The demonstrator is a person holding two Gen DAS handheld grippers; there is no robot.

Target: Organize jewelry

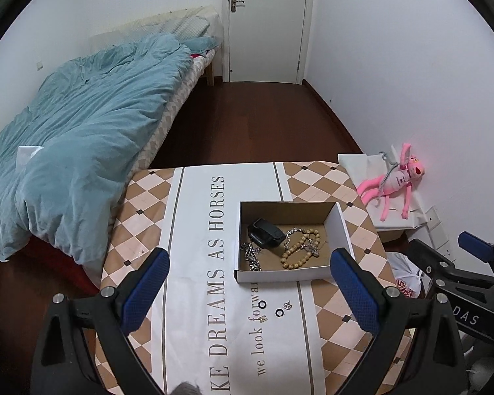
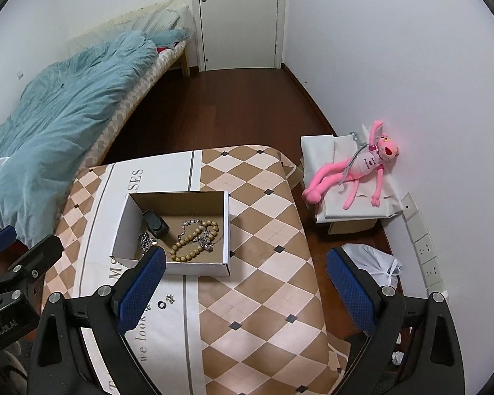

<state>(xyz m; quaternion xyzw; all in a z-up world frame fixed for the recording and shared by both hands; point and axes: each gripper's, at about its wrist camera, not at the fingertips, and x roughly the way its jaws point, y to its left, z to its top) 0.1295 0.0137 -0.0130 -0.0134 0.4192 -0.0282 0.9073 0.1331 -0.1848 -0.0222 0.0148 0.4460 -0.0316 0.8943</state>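
Note:
A cardboard box (image 1: pixel 337 227) (image 2: pixel 226 227) stands on the table. Inside it lie a black watch (image 1: pixel 266 233) (image 2: pixel 154 223), a silver chain (image 1: pixel 252 258) (image 2: pixel 145 241) and a wooden bead bracelet (image 1: pixel 301 248) (image 2: pixel 194 242). In front of the box on the cloth lie two black rings (image 1: pixel 262 304) (image 1: pixel 279 312) and small silver earrings (image 1: pixel 287 306) (image 2: pixel 170 297); one ring shows in the right wrist view (image 2: pixel 161 304). My left gripper (image 1: pixel 250 291) is open and empty above the small pieces. My right gripper (image 2: pixel 245 288) is open and empty, to the right of the box.
The table (image 2: pixel 266 230) carries a checkered cloth with lettering. A bed with a blue duvet (image 1: pixel 82 131) is at the left. A pink plush toy (image 2: pixel 355 168) lies on a box at the right wall, a white plastic bag (image 2: pixel 375 263) below it.

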